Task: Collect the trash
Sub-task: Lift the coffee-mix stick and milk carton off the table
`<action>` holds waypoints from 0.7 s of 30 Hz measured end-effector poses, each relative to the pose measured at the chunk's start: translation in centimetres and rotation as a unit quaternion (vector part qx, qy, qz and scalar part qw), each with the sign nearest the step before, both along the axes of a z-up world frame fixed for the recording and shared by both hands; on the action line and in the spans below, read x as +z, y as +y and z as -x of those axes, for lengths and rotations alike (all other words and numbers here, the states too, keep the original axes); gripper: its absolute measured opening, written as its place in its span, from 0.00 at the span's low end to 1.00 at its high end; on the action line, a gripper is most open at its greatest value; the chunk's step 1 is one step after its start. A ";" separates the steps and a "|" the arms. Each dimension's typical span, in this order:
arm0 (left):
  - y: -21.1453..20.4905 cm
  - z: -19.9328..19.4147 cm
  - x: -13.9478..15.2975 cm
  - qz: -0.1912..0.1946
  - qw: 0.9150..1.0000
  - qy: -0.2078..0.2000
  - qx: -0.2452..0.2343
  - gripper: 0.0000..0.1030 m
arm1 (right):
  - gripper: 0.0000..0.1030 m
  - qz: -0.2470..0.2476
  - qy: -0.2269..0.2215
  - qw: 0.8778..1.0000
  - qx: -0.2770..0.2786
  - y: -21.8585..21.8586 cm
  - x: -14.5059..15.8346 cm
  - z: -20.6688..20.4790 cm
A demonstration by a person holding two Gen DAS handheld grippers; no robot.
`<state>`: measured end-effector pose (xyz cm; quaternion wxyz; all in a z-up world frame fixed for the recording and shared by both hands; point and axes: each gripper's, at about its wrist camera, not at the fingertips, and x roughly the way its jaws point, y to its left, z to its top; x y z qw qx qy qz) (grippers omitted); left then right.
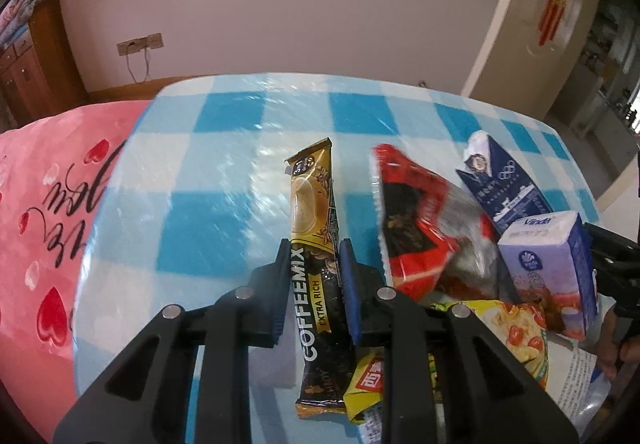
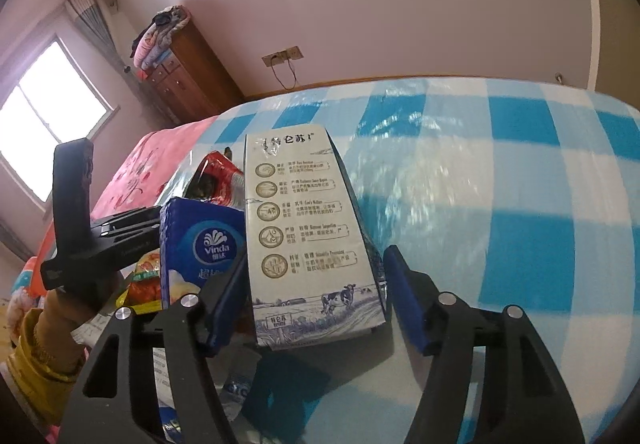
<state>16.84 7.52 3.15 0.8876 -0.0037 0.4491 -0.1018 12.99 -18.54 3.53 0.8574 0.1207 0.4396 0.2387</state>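
Left hand-held gripper point(image 1: 314, 258): clamped on gold-and-black foil coffee-mix sachet point(image 1: 316, 268).
Right hand-held gripper point(image 2: 316, 268): jaws apart around white-and-blue milk carton point(image 2: 308, 236), right pad clear.
Worktop point(image 1: 224, 148): blue-and-white checked cloth.

Carton: tall white cardboard milk carton point(image 2: 308, 240) with printed cow, between the jaws.
Right gripper point(image 2: 316, 268): black with blue pads; left pad touching, right pad apart.
Neighbour: blue Vinda tissue pack point(image 2: 196, 244), just left.
Surface: blue-and-white checked tablecloth point(image 2: 500, 180).

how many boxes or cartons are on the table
2. The milk carton lies between the right gripper's open jaws. The blue Vinda tissue box stands just beside it, near the red wrapper. More may be hidden under the trash pile.
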 end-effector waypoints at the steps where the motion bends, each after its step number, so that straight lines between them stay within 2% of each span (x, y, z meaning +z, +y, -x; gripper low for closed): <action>1: -0.2 0.5 0.0 0.003 1.000 0.001 -0.004 0.24 | 0.64 0.001 0.000 1.000 -0.001 -0.1 0.0 0.6; 10: -2.1 5.9 -0.6 0.037 0.999 0.007 -0.034 0.24 | 0.64 0.003 0.008 1.000 -0.022 -1.6 0.0 6.9; 15: -2.5 8.2 -0.9 0.045 0.998 0.011 -0.039 0.24 | 0.64 0.041 0.001 0.997 -0.064 -2.5 0.4 10.9; 21: -1.3 9.1 -1.2 0.052 0.998 0.022 -0.020 0.24 | 0.64 0.075 -0.004 0.990 -0.121 -3.9 0.3 14.6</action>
